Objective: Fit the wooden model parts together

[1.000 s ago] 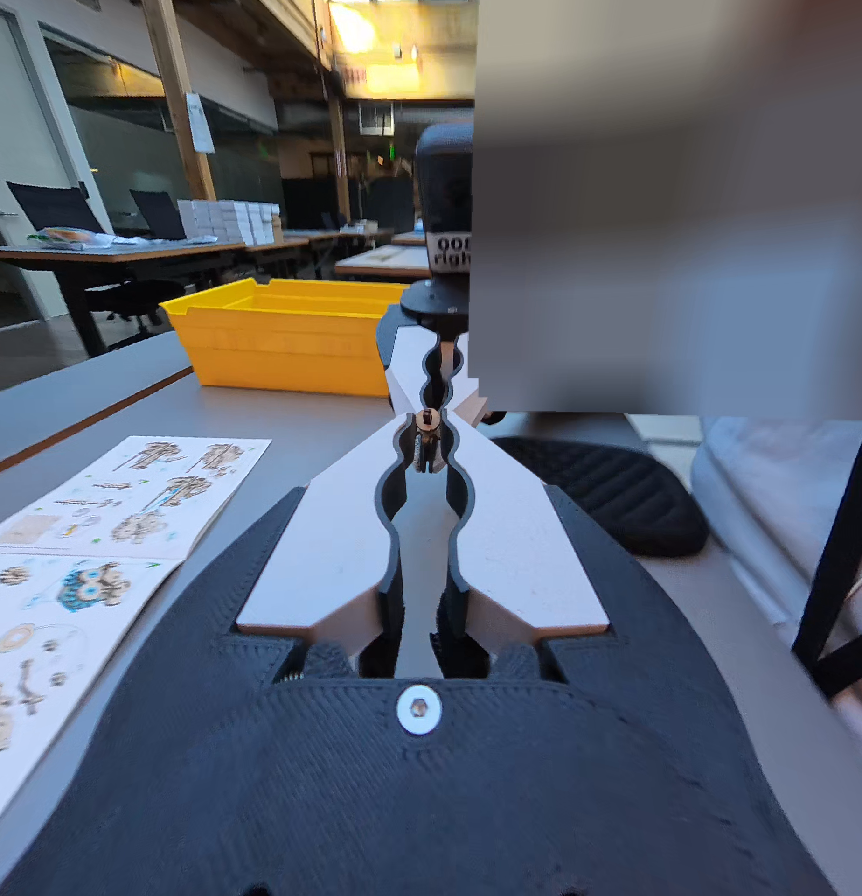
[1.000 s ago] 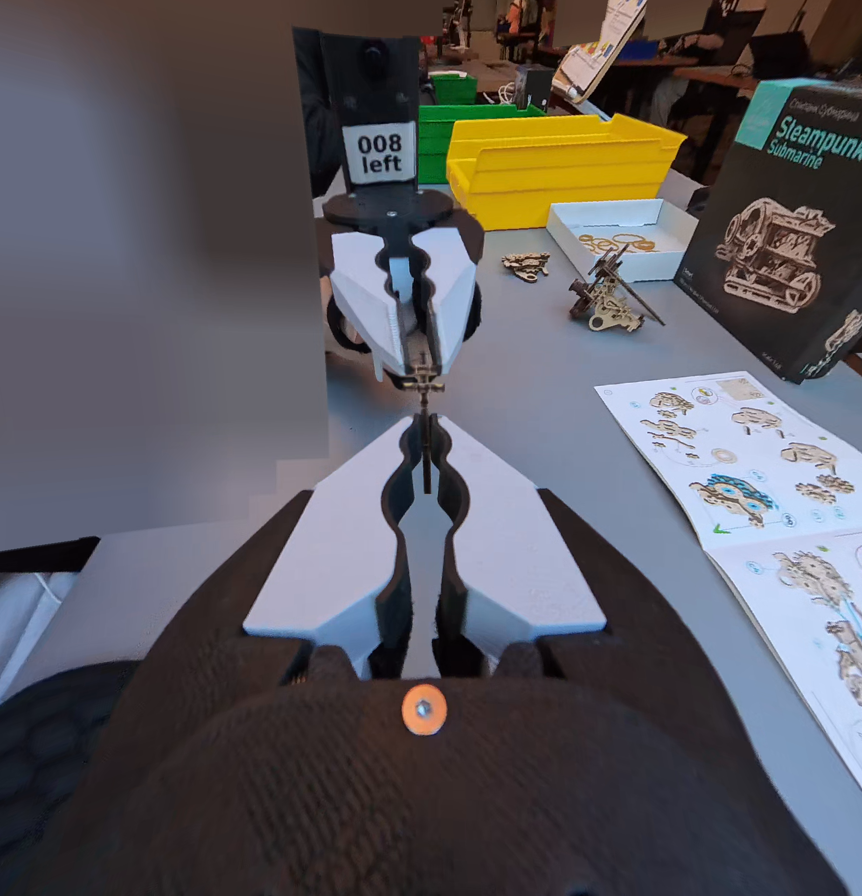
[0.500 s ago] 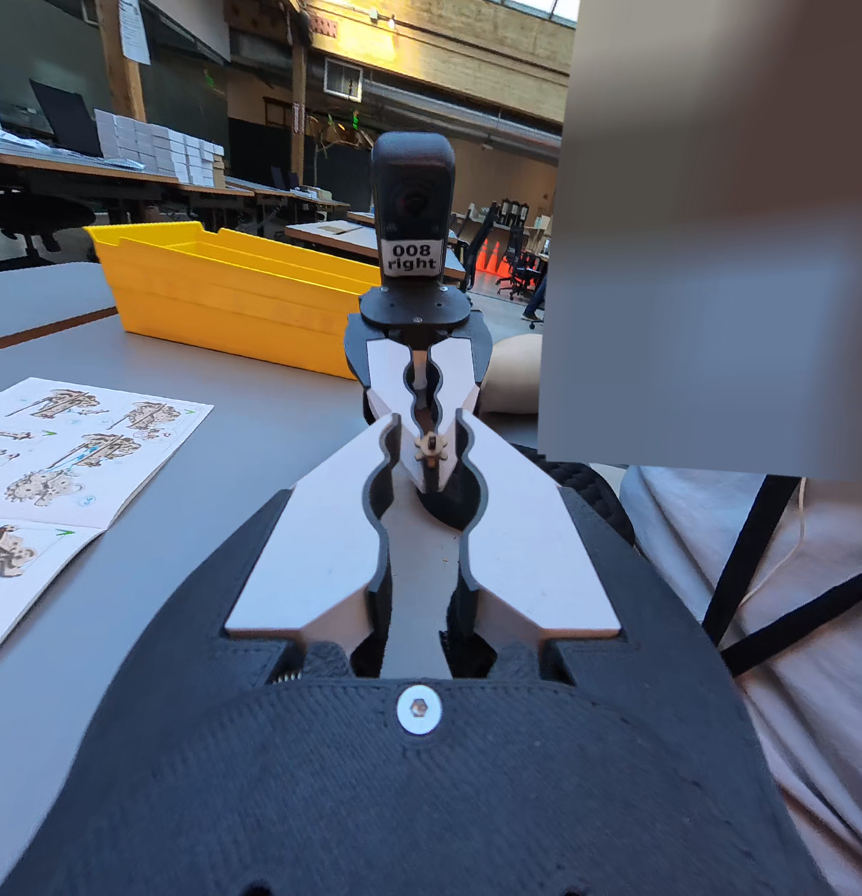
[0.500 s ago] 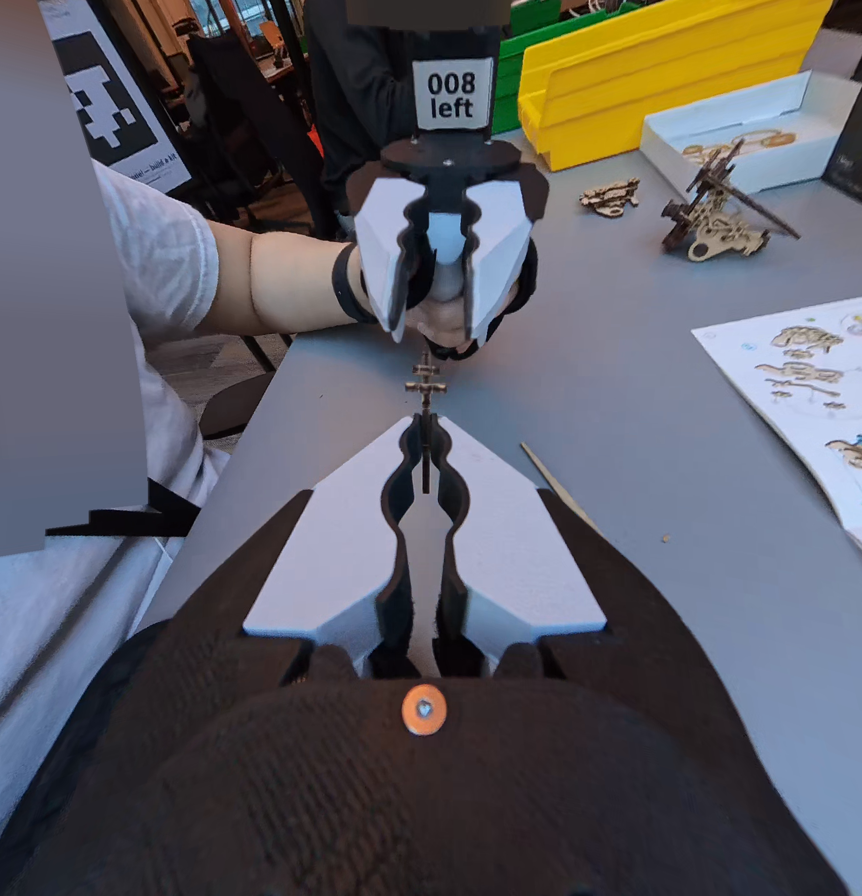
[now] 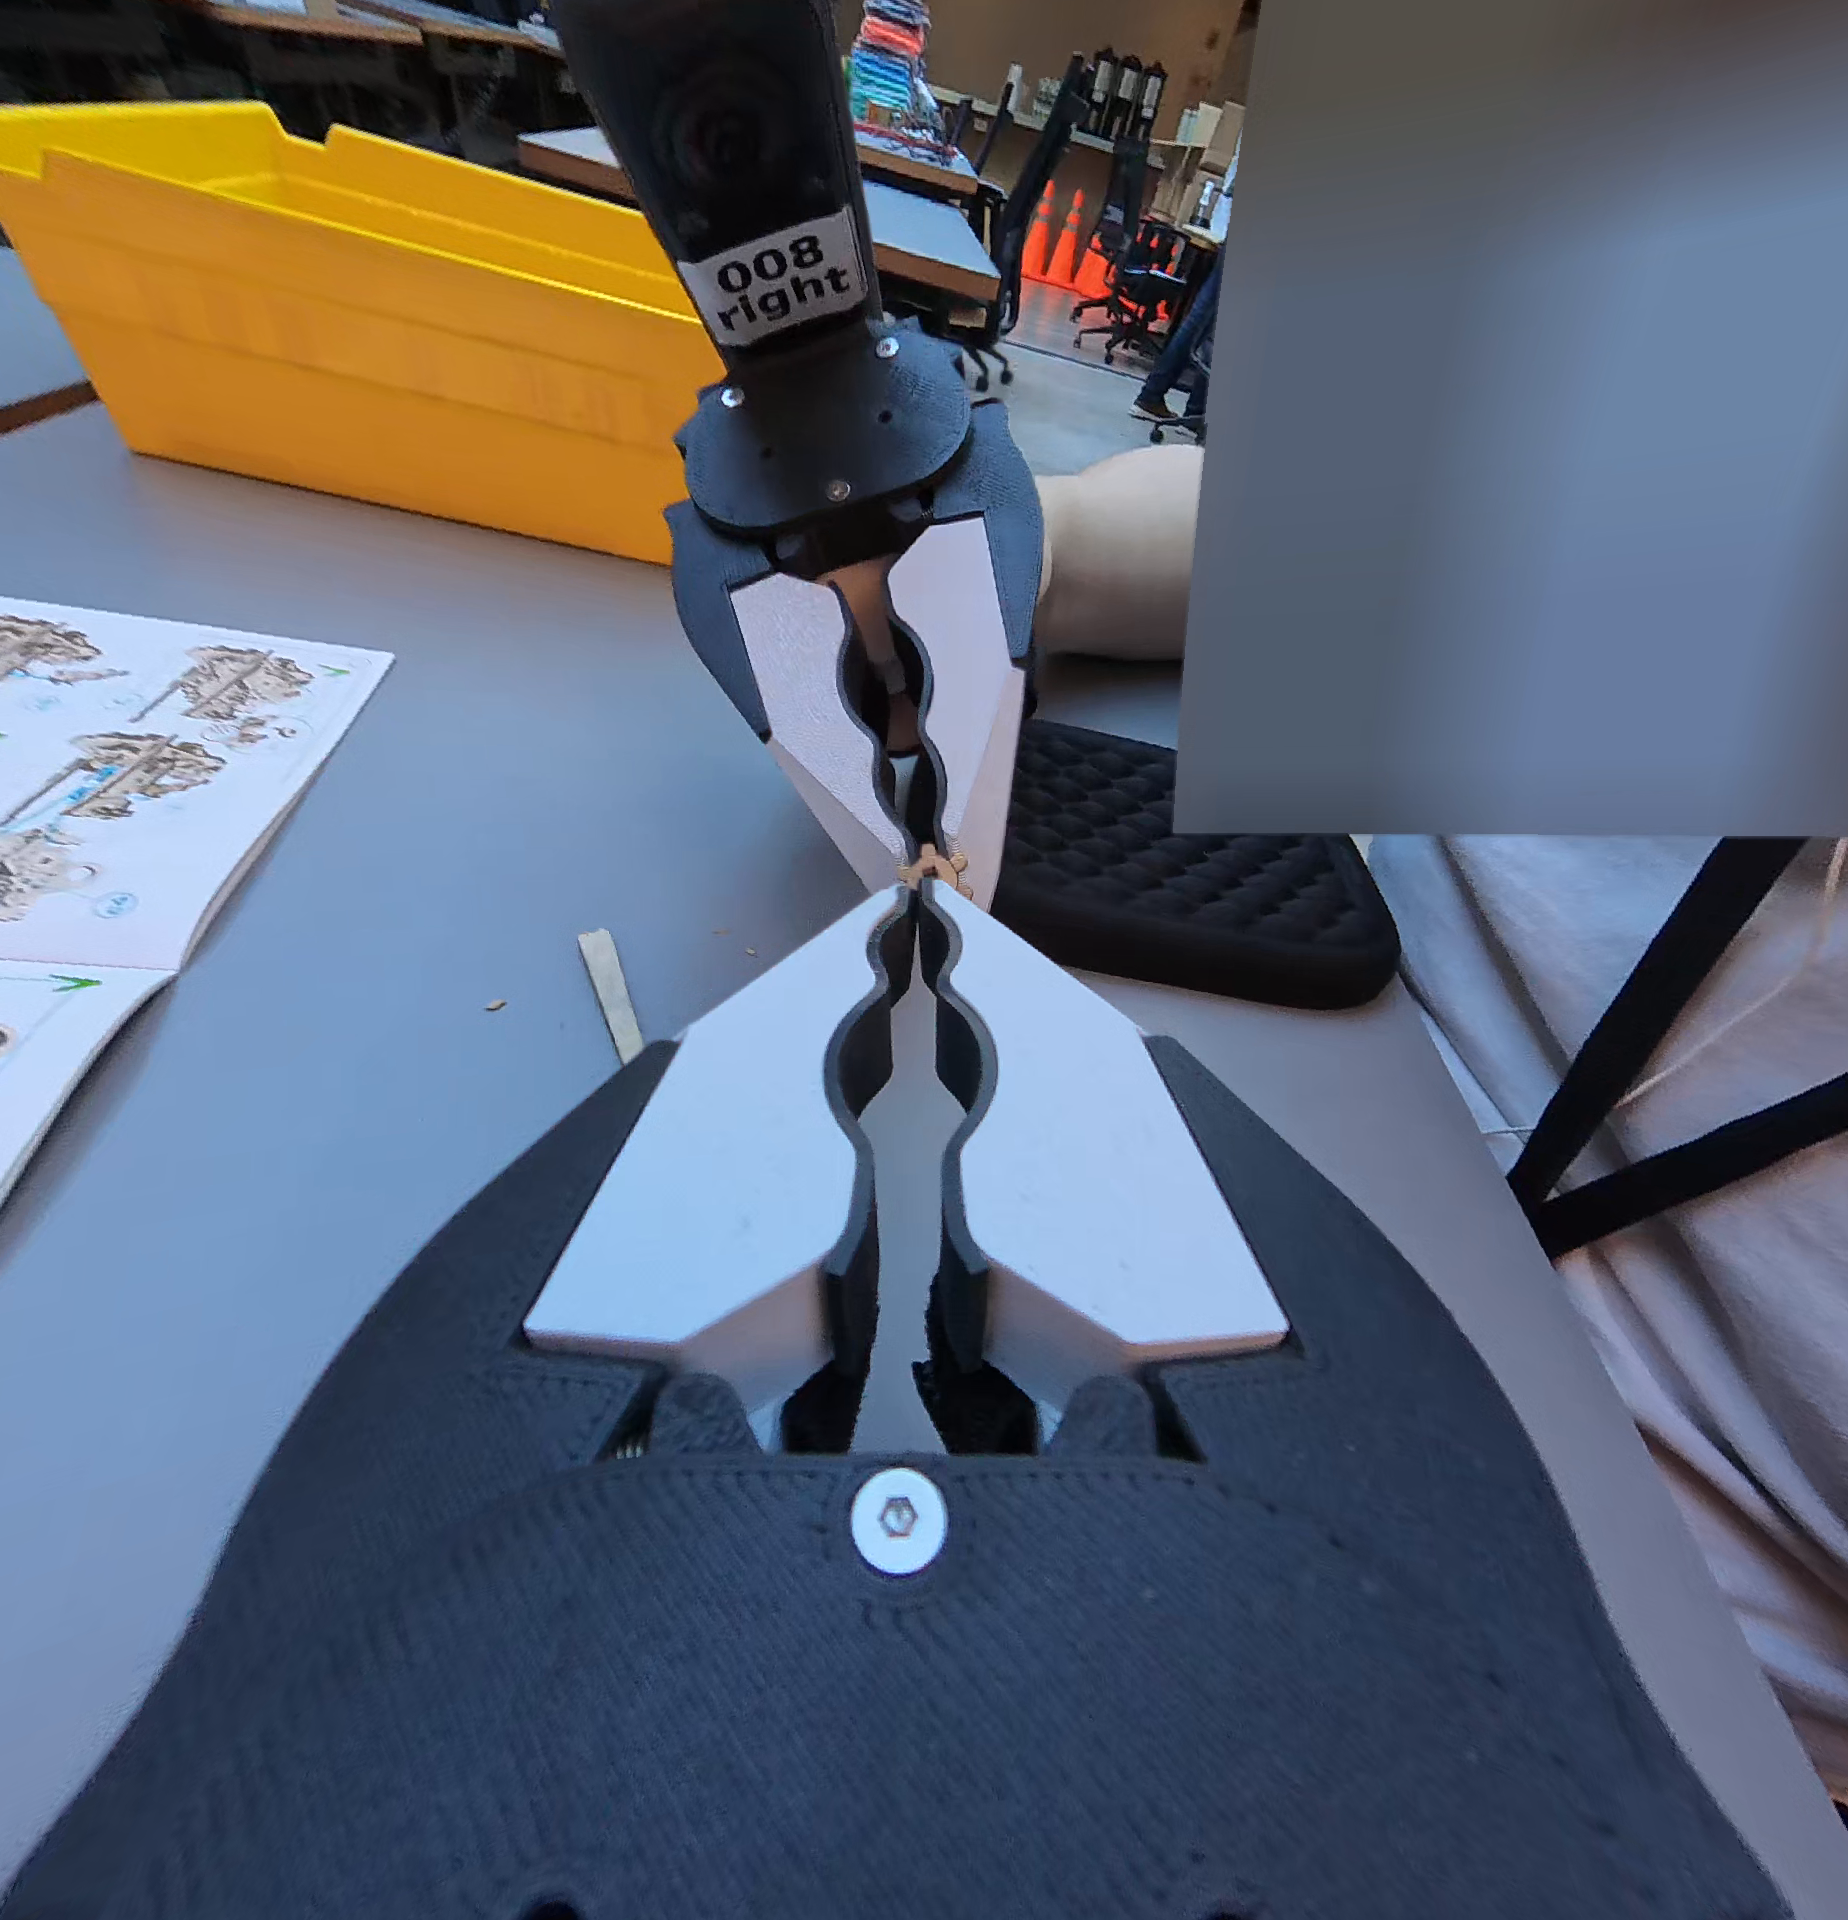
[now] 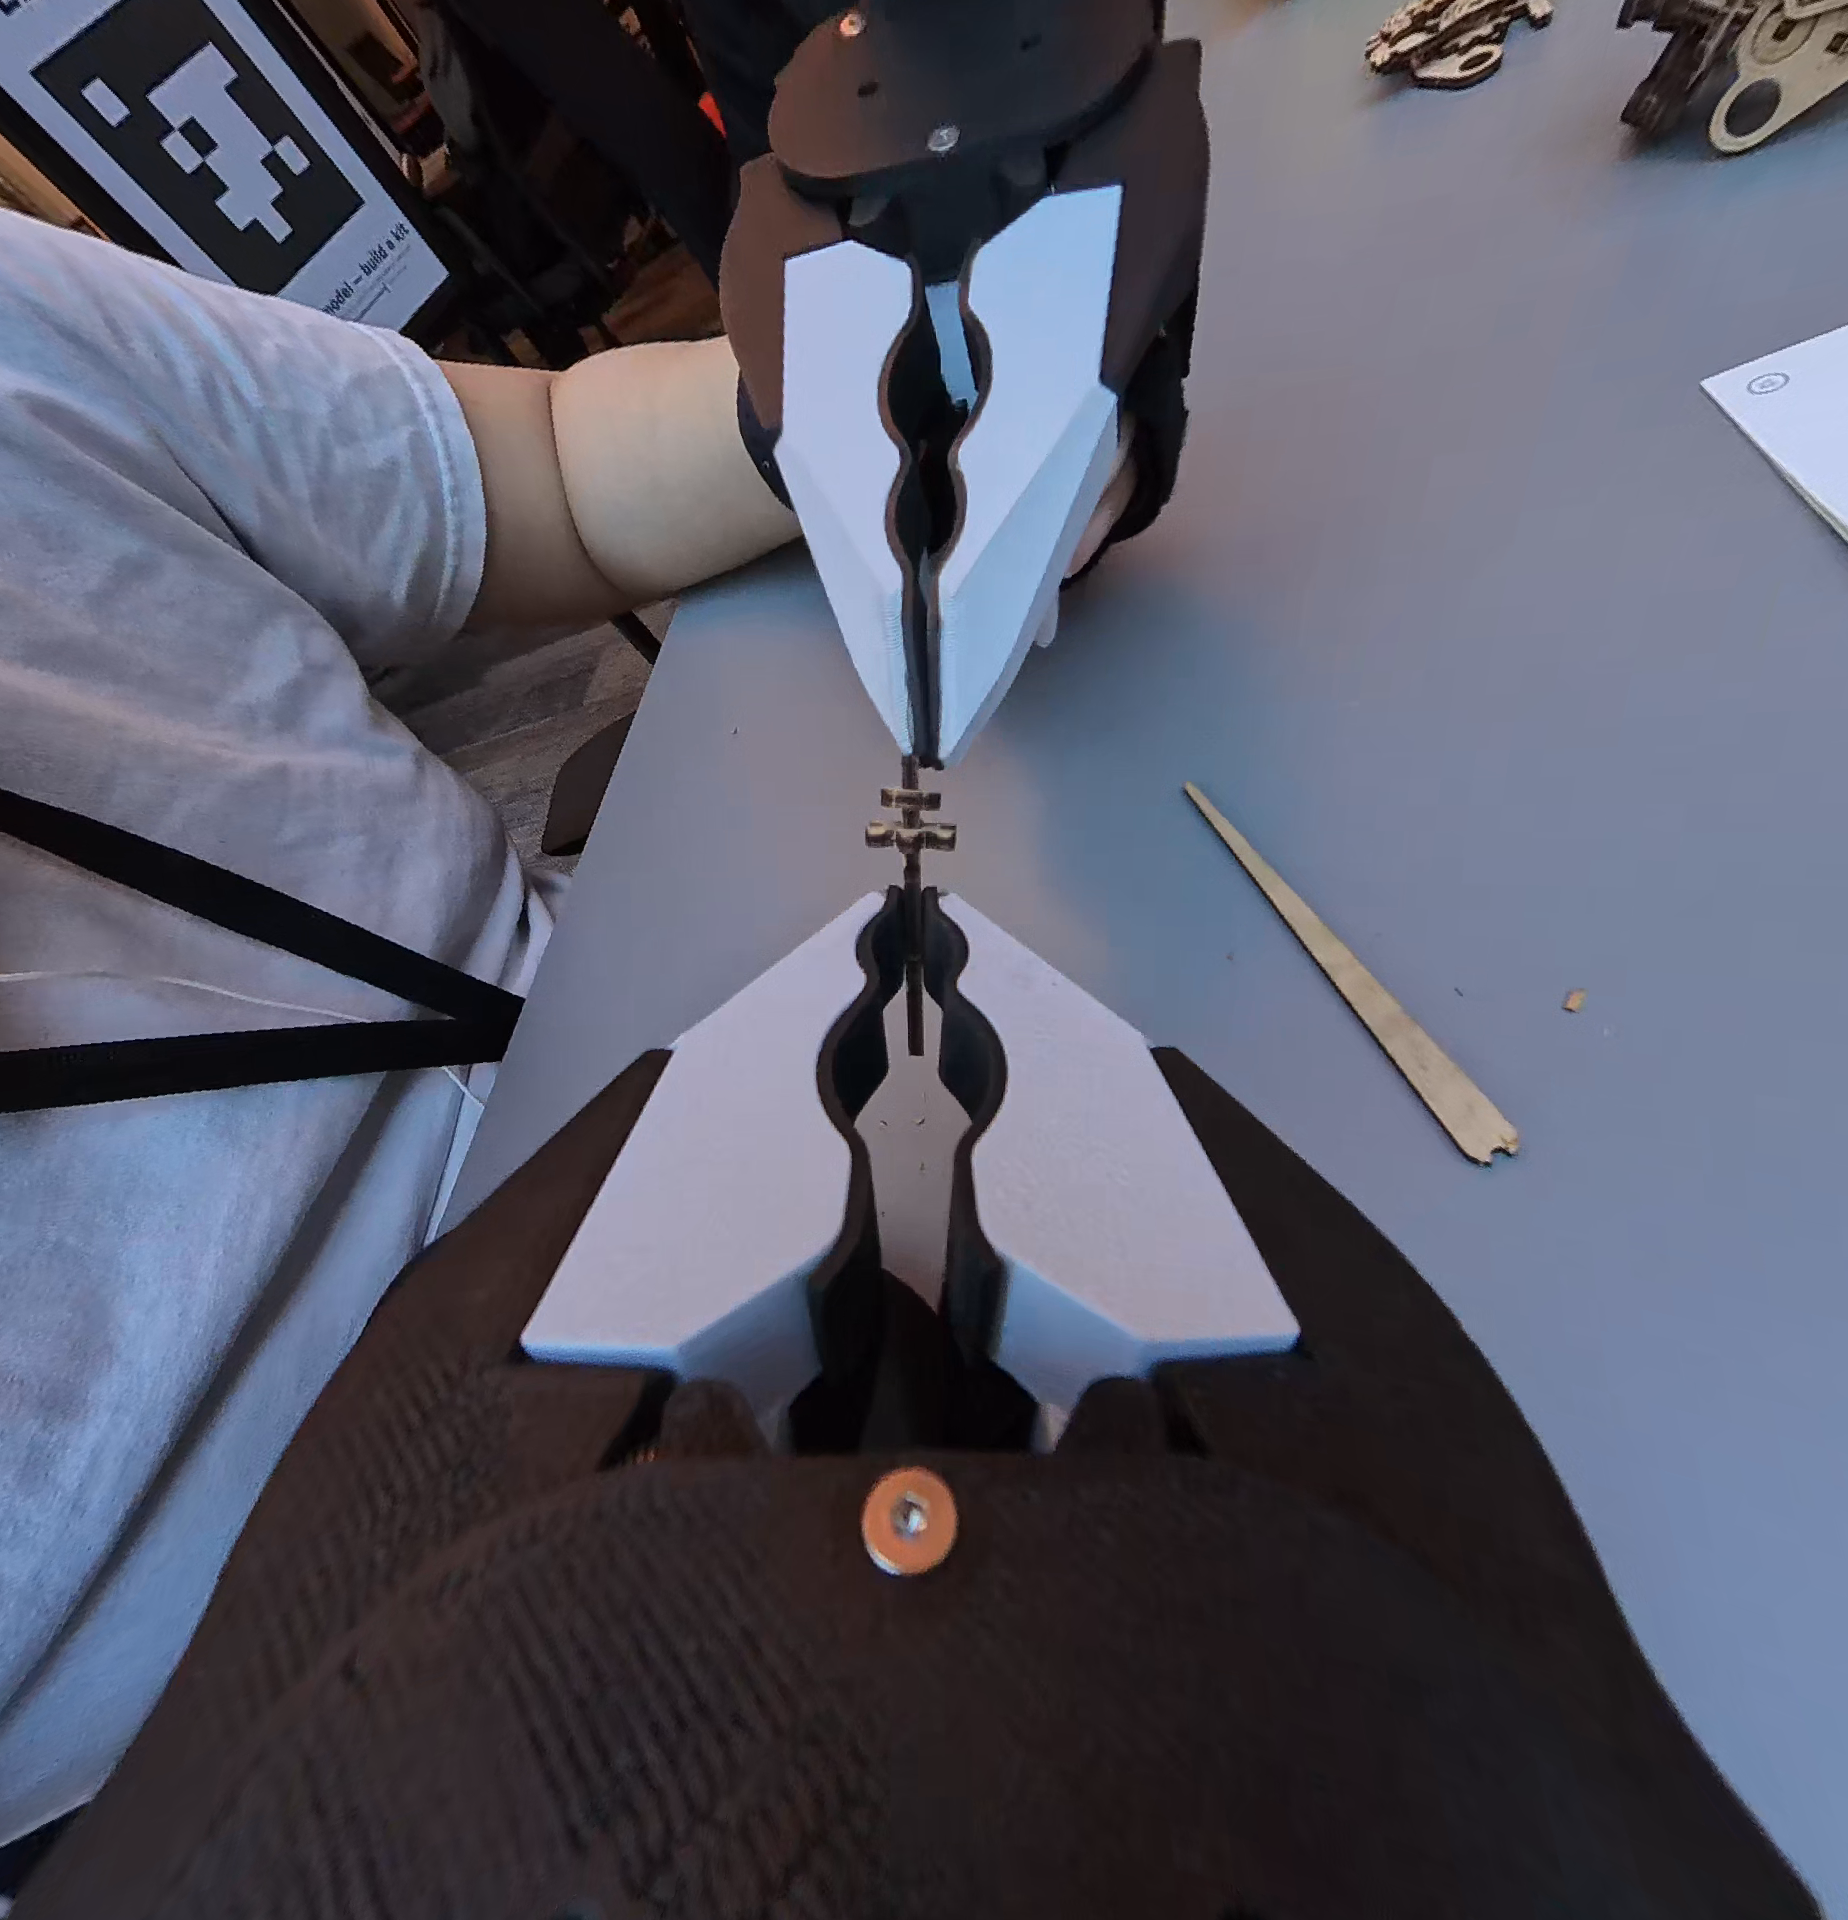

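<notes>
A thin wooden axle (image 6: 912, 987) with two small gears (image 6: 909, 816) on it spans the gap between my two grippers, above the grey table (image 6: 1419, 623). My right gripper (image 6: 912, 906) is shut on the near end of the axle. My left gripper (image 6: 920, 756) faces it tip to tip and is shut on the far end. In the left wrist view my left gripper (image 5: 918, 906) has its tips closed, a gear (image 5: 932, 868) shows just beyond them, and my right gripper (image 5: 935, 847) comes down from above. The axle itself is hidden there.
A loose wooden stick (image 6: 1346, 977) lies on the table to the right, also in the left wrist view (image 5: 610, 992). An instruction booklet (image 5: 120, 779), a yellow bin (image 5: 328, 312), a part-built wooden model (image 6: 1751, 73) and a black pad (image 5: 1190, 883) are around. The person sits at the table edge. Left and right tips are no more than a few centimetres apart. The right tips stand about 8 centimetres off the loose wooden stick (image 6: 1346, 977).
My left gripper, open half a second ago, has closed on the far end of the axle. Both grippers have tilted down toward the table and come closer tip to tip.
</notes>
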### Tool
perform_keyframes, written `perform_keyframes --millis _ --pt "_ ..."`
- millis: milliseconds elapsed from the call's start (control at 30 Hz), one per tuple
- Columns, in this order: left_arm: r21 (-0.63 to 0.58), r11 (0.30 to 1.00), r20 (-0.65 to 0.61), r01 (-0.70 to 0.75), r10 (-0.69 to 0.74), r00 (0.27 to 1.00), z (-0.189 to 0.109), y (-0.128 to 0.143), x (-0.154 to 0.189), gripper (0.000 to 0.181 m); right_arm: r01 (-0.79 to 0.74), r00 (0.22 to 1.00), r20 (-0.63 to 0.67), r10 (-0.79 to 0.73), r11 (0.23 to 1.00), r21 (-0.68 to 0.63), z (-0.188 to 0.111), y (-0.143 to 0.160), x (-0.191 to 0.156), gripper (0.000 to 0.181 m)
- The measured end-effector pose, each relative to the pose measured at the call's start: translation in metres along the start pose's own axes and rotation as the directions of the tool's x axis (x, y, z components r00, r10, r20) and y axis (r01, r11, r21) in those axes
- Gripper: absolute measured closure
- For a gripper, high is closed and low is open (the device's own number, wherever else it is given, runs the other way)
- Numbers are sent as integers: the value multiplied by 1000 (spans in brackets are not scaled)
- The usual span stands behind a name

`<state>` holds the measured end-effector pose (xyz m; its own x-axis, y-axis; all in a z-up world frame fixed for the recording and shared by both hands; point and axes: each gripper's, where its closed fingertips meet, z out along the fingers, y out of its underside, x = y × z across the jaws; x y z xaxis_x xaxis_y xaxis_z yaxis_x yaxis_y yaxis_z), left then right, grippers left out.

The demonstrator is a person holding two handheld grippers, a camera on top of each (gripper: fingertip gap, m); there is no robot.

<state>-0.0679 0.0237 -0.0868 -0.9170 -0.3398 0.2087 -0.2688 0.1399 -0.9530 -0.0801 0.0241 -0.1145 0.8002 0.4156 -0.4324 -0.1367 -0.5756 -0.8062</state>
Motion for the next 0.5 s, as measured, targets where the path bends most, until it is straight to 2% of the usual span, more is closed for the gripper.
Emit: perform_keyframes --millis 233,500 --pt "-39 998 -25 45 -46 999 2 8 0 178 -21 1000 -19 20 999 -38 2 8 6 181" --pt "-102 993 5 59 -58 998 7 18 -3 181 11 997 -74 -20 993 -118 7 21 11 181"
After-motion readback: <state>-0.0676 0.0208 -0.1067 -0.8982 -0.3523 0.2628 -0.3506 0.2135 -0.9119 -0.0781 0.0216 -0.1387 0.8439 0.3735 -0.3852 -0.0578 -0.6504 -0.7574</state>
